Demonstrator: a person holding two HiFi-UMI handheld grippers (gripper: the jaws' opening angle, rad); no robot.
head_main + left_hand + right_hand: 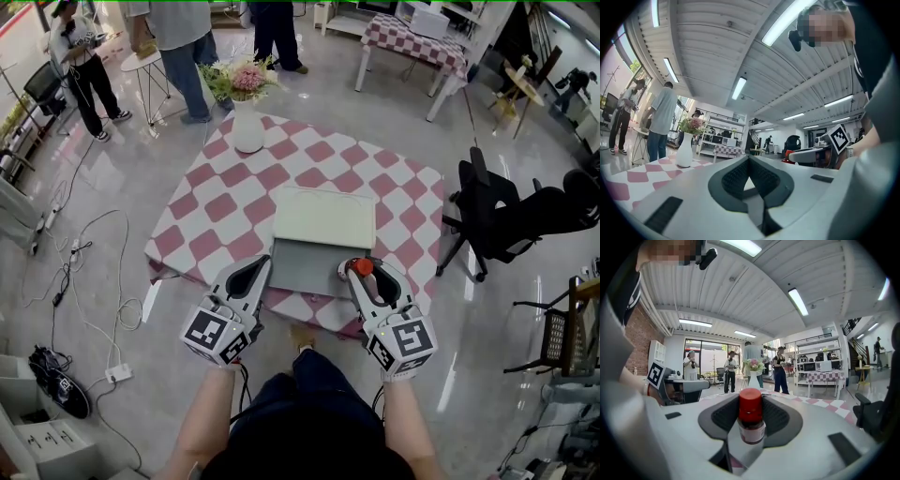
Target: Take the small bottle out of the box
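A small bottle (363, 267) with a red cap and white label stands upright between the jaws of my right gripper (362, 272), which is shut on it just above the table's near edge. In the right gripper view the bottle (751, 420) fills the centre between the dark pads (778, 416) of the right gripper (751, 430). The box (302, 269) lies flat mid-table, its grey tray nearest me and the white lid (324, 217) laid back behind it. My left gripper (255, 270) hovers at the box's near left corner, shut and empty; in its own view the left gripper (751, 185) holds nothing.
The table (202, 211) has a pink-and-white checked cloth. A white vase of flowers (247, 122) stands at its far left. A black office chair (511, 220) is close to the right side. People stand beyond the table, and cables (80, 281) trail on the floor at left.
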